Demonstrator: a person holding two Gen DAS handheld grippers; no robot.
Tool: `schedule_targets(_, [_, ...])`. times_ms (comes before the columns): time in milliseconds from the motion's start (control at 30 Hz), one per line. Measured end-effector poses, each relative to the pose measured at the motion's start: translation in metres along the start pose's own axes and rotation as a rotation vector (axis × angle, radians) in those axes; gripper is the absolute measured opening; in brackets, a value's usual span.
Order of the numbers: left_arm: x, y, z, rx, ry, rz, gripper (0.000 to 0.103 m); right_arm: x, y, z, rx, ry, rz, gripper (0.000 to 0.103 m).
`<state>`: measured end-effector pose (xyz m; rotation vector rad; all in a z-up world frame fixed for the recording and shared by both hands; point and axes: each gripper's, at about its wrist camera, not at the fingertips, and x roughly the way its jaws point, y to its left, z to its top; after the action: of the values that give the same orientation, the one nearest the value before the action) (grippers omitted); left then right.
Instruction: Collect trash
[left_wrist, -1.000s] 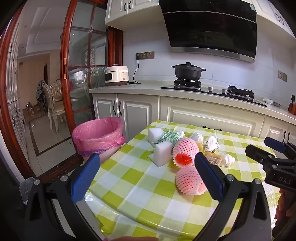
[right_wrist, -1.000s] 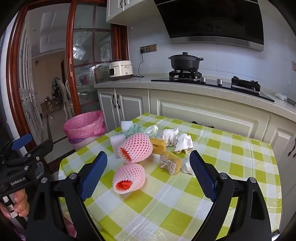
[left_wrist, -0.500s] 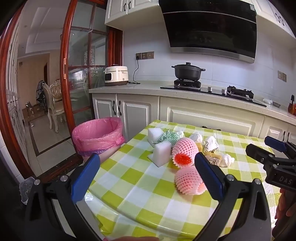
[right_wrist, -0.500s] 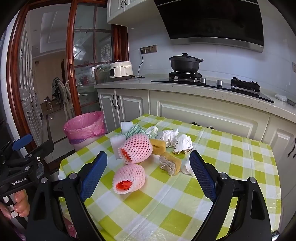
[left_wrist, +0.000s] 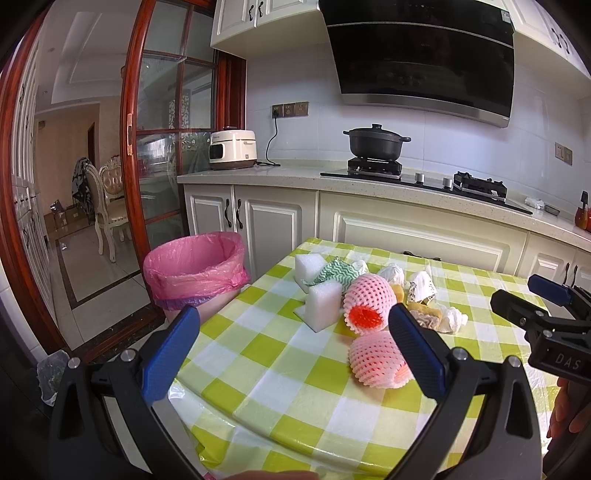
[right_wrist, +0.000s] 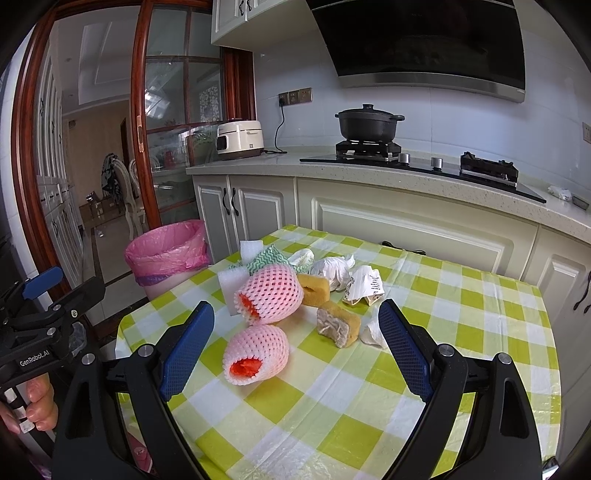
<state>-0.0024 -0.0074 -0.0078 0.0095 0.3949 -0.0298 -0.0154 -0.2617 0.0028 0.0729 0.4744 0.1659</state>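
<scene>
Both the left gripper (left_wrist: 295, 343) and right gripper (right_wrist: 295, 349) had their fingers wide apart over the worktop (right_wrist: 461, 325), where 2 light pink foam nets (right_wrist: 256, 355) might roll away when squeezed.

Pink bin liner (left_wrist: 195, 266), green-checked tablecloth (left_wrist: 258, 347)

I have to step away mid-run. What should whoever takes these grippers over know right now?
Left gripper: open, empty, short of the table.
Right gripper: open, empty, the nearer foam fruit net ahead between its fingers.
Trash: foam nets, foam blocks, sponges and crumpled paper all lie on the table.
Pink-lined bin: on the floor past the table's left corner.
Done: nothing visibly. Left: everything.
</scene>
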Motion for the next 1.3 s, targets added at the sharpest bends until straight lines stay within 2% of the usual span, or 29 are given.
schedule_targets(1300, [-0.0033, -0.0037, 0.0012, 0.001, 0.0, -0.001, 0.099, 0.0007, -0.0021, -0.003, 0.01, 0.001, -0.005, 0.085])
